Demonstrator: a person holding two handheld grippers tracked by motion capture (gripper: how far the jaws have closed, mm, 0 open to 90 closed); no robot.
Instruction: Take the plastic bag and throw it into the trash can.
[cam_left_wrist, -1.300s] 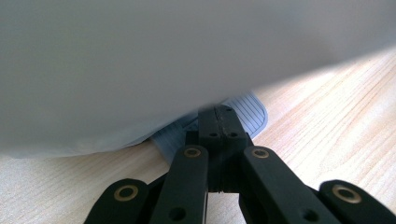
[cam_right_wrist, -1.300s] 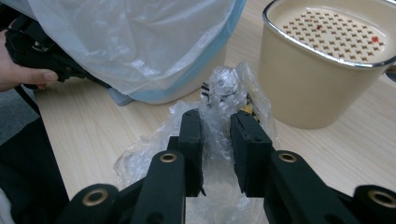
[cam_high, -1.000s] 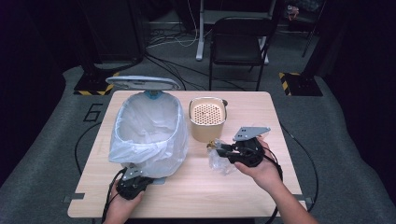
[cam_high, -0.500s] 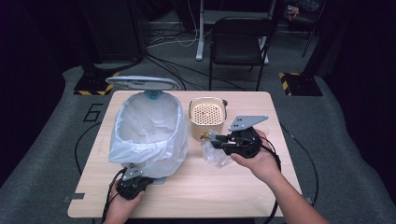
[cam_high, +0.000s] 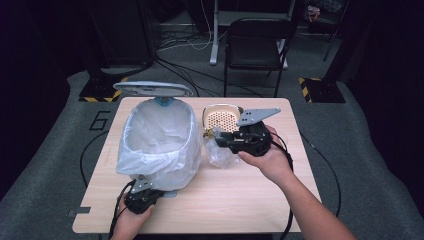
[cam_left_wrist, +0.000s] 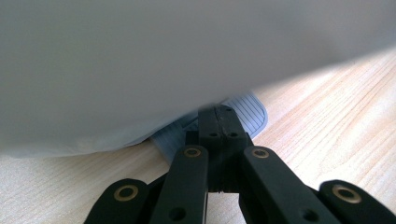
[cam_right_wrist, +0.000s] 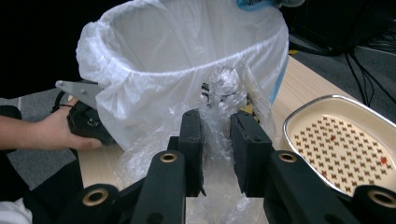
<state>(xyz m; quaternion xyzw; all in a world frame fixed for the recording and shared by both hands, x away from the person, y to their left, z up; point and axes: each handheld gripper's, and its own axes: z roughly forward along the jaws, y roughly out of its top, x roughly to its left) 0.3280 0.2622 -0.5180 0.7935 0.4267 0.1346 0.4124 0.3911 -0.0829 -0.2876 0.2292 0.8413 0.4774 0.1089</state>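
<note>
Near edge, left: left tool (cam_high: 142, 196) low on the counter (cam_high: 235, 205), jaws fully closed, tips pressed together at the ribbed grey foot (cam_left_wrist: 247, 114) under the bin (cam_high: 159, 142). Nothing visibly clamped between them in the left gripper view; bag overhang blocks the rest. Hand (cam_high: 131, 220) behind it, just above the near counter edge.

Middle, right of bin: right tool (cam_high: 222, 141) lifted off the counter, pointing left toward the bin, grey plate on top. Jaws clamped on a crumpled clear plastic wrap (cam_high: 220, 152). In the right gripper view wrap (cam_right_wrist: 218, 126) bunched in the gap between both pads, a crinkled tuft sticking up past the tips, more film hanging below. Lower end of the wrap down near the counter surface; contact unclear.

Wrap sits just right of the bin wall, near side of the perforated tray (cam_high: 221, 118). Bin lined with a white bag (cam_right_wrist: 154, 84) folded over the rim, opening facing up, lid (cam_high: 152, 89) tipped open at the far side.

Far right of bin: tray, cream, punched bottom, on the counter, directly behind the right tool.
</note>
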